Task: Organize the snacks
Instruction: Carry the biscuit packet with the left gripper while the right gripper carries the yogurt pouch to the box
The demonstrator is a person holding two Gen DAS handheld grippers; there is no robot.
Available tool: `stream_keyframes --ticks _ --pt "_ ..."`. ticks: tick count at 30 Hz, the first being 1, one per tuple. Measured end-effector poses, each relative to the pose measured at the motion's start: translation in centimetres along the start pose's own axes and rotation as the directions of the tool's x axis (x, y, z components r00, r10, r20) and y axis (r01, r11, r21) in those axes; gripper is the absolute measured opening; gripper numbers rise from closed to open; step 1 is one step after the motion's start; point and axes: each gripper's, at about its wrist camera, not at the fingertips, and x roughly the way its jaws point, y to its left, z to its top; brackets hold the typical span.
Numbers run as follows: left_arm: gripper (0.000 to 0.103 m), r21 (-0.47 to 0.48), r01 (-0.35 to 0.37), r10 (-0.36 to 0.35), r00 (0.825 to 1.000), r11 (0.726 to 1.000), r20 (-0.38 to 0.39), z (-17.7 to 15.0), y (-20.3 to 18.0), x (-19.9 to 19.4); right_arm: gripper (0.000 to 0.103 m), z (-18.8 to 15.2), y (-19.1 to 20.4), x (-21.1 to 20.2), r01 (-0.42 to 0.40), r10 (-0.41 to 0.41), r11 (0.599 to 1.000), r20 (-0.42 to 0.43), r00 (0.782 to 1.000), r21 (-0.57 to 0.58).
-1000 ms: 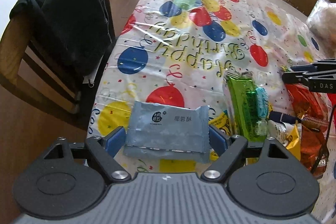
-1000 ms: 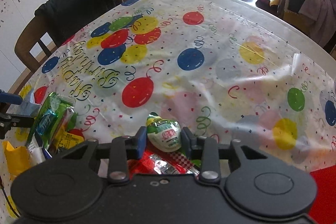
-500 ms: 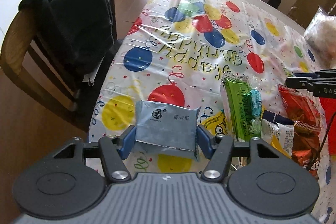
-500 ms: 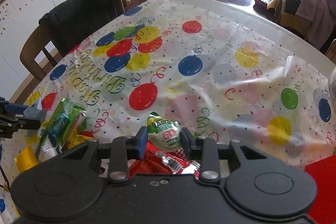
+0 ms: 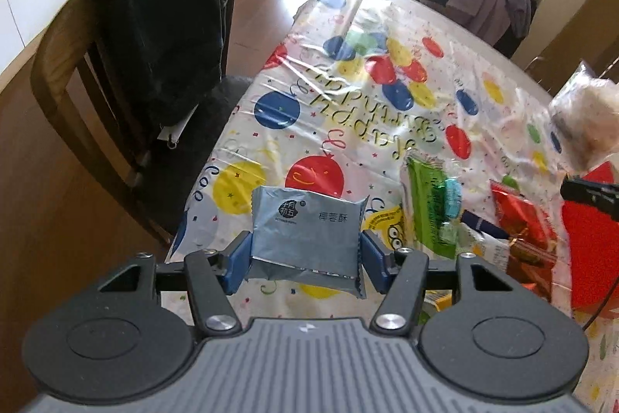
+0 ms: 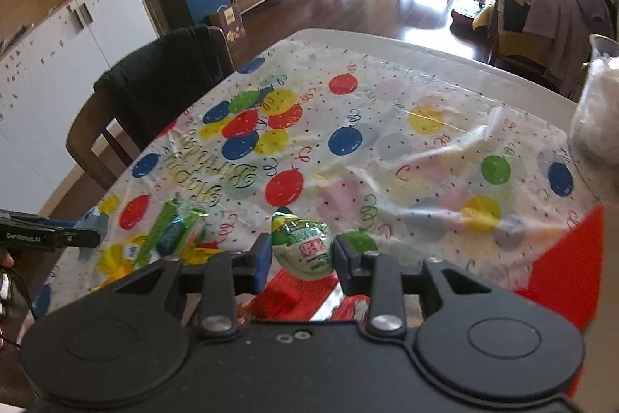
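My left gripper [image 5: 305, 258] is shut on a grey-blue snack packet [image 5: 305, 231], its blue pads pressing the packet's two short ends, and holds it above the balloon tablecloth [image 5: 348, 126]. My right gripper [image 6: 302, 258] is shut on a green-and-white egg-shaped snack [image 6: 303, 246], lifted over a red packet [image 6: 286, 293]. A pile of snacks lies between the two grippers: a green packet [image 5: 429, 204], a yellow cartoon packet [image 5: 387, 223] and a red foil packet [image 5: 518, 219]. The left gripper [image 6: 77, 233] also shows at the left edge of the right wrist view.
A wooden chair with a black jacket [image 5: 154, 37] stands at the table's left edge. A clear bag of pale contents [image 6: 599, 126] sits at the right, beside a red mat [image 6: 561, 258]. Beyond the pile the tablecloth stretches bare to the far edge.
The left jaws closed on the grey-blue packet and lifted it off the cloth. The right gripper rose with the egg-shaped snack still in it.
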Motion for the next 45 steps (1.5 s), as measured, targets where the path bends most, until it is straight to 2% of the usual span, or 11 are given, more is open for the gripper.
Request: stream_keyframes --ticks 7,18,26,34,45 --pt "0.059 0.046 0.026 -0.029 0.997 0.999 0.065 -0.9 -0.9 -3.8 0.032 -2.2 1.0 -4.0 0.026 -0.028 0.999 0.042 0.999 0.027" --pt "0.059 0.212 0.091 -0.115 0.988 0.973 0.105 -1.3 -6.9 -8.8 0.032 -5.7 1.6 -11.5 0.108 -0.119 0.99 0.139 0.983 0.086" --pt "0.059 0.355 0.157 -0.205 0.973 0.922 0.102 -1.4 -13.9 -9.8 0.032 -7.6 -0.4 -16.1 0.182 -0.206 0.974 0.188 0.96 0.137" --pt "0.059 0.462 0.201 -0.266 0.961 0.864 0.078 -1.7 -22.3 -9.0 0.032 -9.3 -5.0 -19.0 0.235 -0.273 0.952 0.201 0.941 0.194" --pt "0.059 0.574 0.21 -0.281 0.959 0.791 0.037 -2.7 -33.5 -6.3 0.032 -11.6 -13.3 -21.2 0.29 -0.342 0.92 0.182 0.922 0.263"
